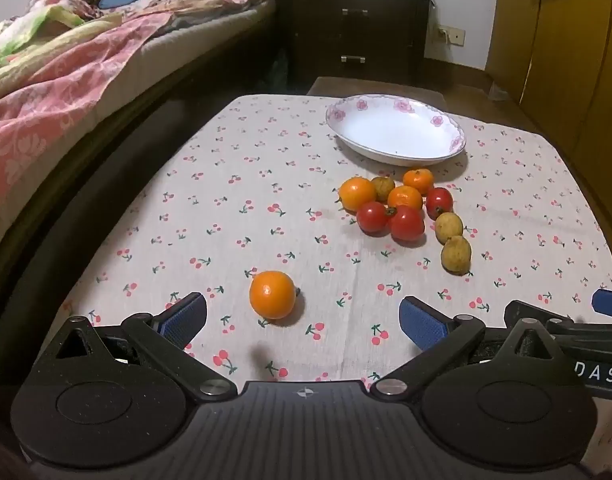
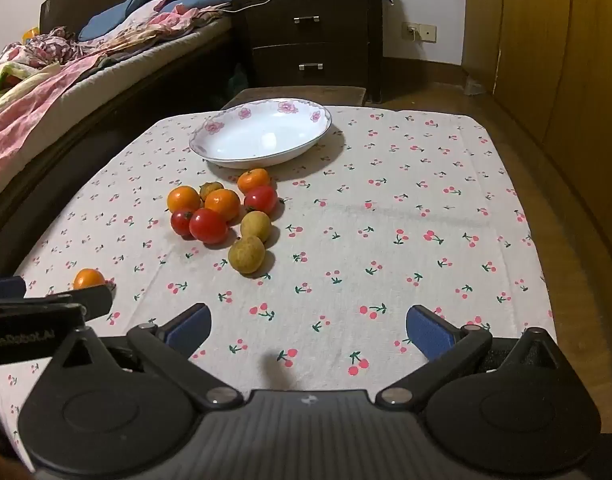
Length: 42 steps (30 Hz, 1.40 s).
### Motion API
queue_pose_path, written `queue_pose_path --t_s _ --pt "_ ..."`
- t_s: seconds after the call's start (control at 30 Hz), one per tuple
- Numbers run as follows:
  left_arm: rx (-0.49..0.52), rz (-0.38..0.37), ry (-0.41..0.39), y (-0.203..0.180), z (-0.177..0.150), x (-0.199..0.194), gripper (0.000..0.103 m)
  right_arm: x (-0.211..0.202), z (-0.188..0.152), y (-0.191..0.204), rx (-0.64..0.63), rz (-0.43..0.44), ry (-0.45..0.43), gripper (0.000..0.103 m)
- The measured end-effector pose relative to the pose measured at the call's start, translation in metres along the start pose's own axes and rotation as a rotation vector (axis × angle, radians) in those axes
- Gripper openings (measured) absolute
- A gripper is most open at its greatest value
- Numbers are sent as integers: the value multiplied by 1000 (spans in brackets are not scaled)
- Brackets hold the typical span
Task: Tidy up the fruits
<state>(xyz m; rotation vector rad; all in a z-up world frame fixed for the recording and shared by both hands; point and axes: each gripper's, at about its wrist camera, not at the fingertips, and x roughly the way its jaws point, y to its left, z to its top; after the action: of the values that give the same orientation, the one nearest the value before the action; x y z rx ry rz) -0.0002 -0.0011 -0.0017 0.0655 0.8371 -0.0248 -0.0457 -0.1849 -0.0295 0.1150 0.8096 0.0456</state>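
A lone orange (image 1: pixel 272 294) lies on the cherry-print tablecloth (image 1: pixel 233 216), just ahead of my left gripper (image 1: pixel 303 320), which is open with nothing between its blue pads. Farther off, a cluster of oranges (image 1: pixel 358 193), red tomatoes (image 1: pixel 406 223) and yellow-green fruits (image 1: pixel 456 254) sits in front of an empty white floral plate (image 1: pixel 446 128). In the right wrist view my right gripper (image 2: pixel 308 330) is open over bare cloth, with the cluster of fruit (image 2: pixel 223 210) ahead to its left, the plate (image 2: pixel 209 128) behind it and the lone orange (image 2: pixel 89 279) at far left.
A bed (image 1: pixel 65 60) with pink bedding runs along the table's left side. A dark drawer chest (image 2: pixel 314 40) stands beyond the far edge, and wooden panels (image 2: pixel 546 60) line the right. Part of the other gripper (image 1: pixel 566 324) shows at the right of the left wrist view.
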Motion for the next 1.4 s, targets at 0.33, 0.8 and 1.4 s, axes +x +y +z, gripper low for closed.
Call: queue_pose_path --t_s 0.33,0.8,1.4 --pt "-29 6 20 2 -3 5 103 -3 -1 -1 7 -4 6 103" --pt "-34 -4 44 1 -5 8 103 4 -2 -1 15 2 32 103" --pt "-11 15 47 -2 -5 9 103 10 -2 -3 24 8 60 103"
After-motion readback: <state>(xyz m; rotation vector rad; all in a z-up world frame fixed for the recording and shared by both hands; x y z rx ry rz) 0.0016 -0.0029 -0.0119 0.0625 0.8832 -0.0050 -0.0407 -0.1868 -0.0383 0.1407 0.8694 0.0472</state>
